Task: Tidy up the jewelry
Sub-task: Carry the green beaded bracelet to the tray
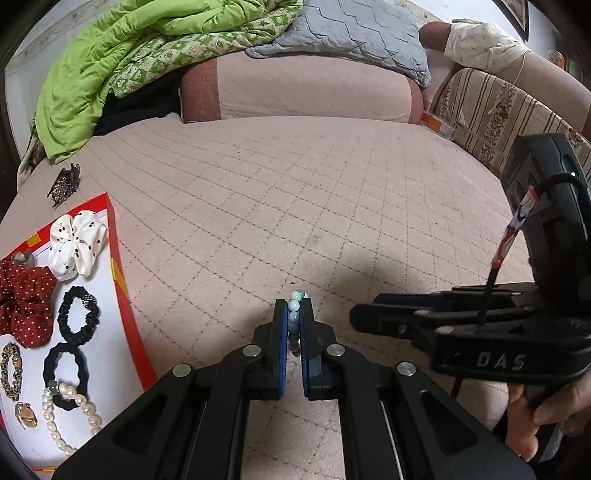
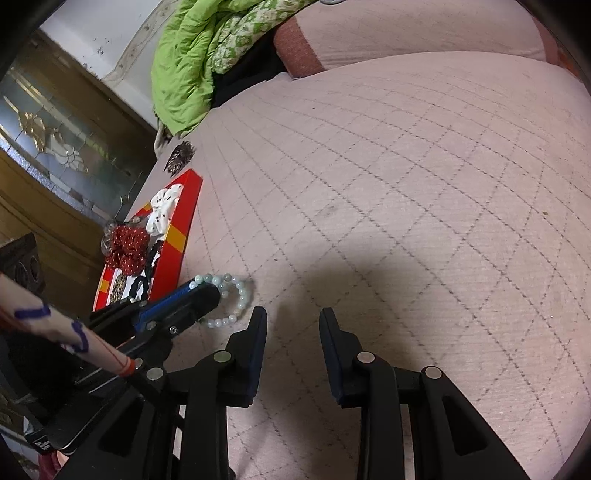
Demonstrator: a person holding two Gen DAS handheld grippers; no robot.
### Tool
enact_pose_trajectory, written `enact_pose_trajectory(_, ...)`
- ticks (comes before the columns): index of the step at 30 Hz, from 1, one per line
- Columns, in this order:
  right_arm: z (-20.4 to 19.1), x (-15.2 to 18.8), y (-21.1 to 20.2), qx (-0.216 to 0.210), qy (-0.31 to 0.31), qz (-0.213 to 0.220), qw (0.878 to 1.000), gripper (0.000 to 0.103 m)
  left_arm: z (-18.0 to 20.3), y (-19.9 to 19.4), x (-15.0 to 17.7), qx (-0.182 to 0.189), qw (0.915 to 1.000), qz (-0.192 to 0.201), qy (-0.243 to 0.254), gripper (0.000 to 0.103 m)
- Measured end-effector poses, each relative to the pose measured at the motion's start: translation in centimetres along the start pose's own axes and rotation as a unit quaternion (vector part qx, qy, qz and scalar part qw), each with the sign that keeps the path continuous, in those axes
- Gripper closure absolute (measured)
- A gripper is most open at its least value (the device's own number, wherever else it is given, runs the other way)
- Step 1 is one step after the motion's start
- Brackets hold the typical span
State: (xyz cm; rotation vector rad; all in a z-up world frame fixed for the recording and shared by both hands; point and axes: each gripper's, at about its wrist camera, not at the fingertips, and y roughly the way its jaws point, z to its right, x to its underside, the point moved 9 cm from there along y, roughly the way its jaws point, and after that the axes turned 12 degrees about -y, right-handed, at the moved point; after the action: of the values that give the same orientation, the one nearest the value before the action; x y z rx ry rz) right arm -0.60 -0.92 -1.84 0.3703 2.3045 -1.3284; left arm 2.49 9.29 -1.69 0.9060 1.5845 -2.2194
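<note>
A pale blue-green bead bracelet (image 1: 294, 314) is pinched between the blue pads of my left gripper (image 1: 294, 306), just above the pink quilted bed. In the right wrist view the same bracelet (image 2: 236, 295) hangs as a loop from the left gripper (image 2: 201, 291). My right gripper (image 2: 293, 317) stands open beside it with nothing between its fingers; it also shows from the side as the right gripper (image 1: 373, 317). A red-edged tray (image 1: 127, 325) at the left holds scrunchies, black hair ties, a pearl bracelet (image 1: 70, 417) and small brooches.
A brown hair claw (image 1: 64, 182) lies on the bed beyond the tray. A green blanket (image 1: 110, 66), a grey pillow (image 1: 354, 33) and a pink bolster (image 1: 295, 88) fill the far side. A person's hand (image 1: 546, 417) grips the right tool. A wooden cabinet (image 2: 55, 147) stands left of the bed.
</note>
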Motion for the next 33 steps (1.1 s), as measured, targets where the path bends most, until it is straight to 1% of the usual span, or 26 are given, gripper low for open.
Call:
enact_pose_trajectory(3,-0.8,-0.1,0.3,0.004,-0.015,0.001,1.0,0.071,-0.2,-0.6,0.1,-0.002,1.0,0.006,0.001,0.097)
enact_pose_trajectory(4,-1.1,-0.2,0.3,0.012,-0.026,0.003,1.0,0.076,-0.5,-0.9,0.1,-0.003,1.0,0.009,-0.002,0.097)
enact_pose_trajectory(5,-1.2,-0.3,0.3,0.018,-0.033,0.005,0.999,0.084,-0.7,-1.2,0.0,-0.004,0.9999,0.013,-0.005,0.097)
enact_pose_trajectory(6,-1.5,-0.5,0.2,0.025,-0.044,0.008,0.999,0.085,-1.0,-1.5,-0.1,-0.004,0.9998,0.017,-0.009,0.097)
enact_pose_trajectory(9,-2.0,-0.7,0.1,0.032,-0.054,0.015,0.998,0.085,-2.1,-3.1,-0.6,-0.002,0.9989,0.038,-0.028,0.097)
enact_pose_trajectory(11,-2.2,-0.7,0.3,0.027,-0.05,0.014,0.998,0.085,-3.0,-4.2,-1.0,-0.004,0.9978,0.052,-0.04,0.097)
enact_pose_trajectory(14,-2.5,-0.7,0.5,0.021,-0.042,0.013,0.999,0.085,-5.6,-6.1,-1.6,-0.01,0.9944,0.076,-0.073,0.097)
enact_pose_trajectory(19,-3.4,-0.8,0.8,0.016,-0.045,0.019,0.999,0.085,-10.6,-7.7,-1.8,-0.029,0.9875,0.087,-0.128,0.097)
enact_pose_trajectory(22,-4.6,-1.1,0.8,0.003,-0.056,0.026,0.998,0.085,-13.0,-8.2,-1.4,-0.038,0.9843,0.086,-0.149,0.097)
enact_pose_trajectory(25,-6.7,-1.4,0.9,-0.022,-0.072,0.037,0.996,0.085,-14.8,-8.7,-0.8,-0.048,0.9822,0.085,-0.16,0.097)
enact_pose_trajectory(29,-10.8,-1.6,1.3,-0.051,-0.116,0.048,0.991,0.085,-16.3,-9.3,0.2,-0.06,0.9807,0.082,-0.167,0.097)
enact_pose_trajectory(33,-14.2,-1.1,1.9,-0.068,-0.153,0.048,0.985,0.084,-18.1,-9.9,1.1,-0.071,0.9783,0.079,-0.178,0.097)
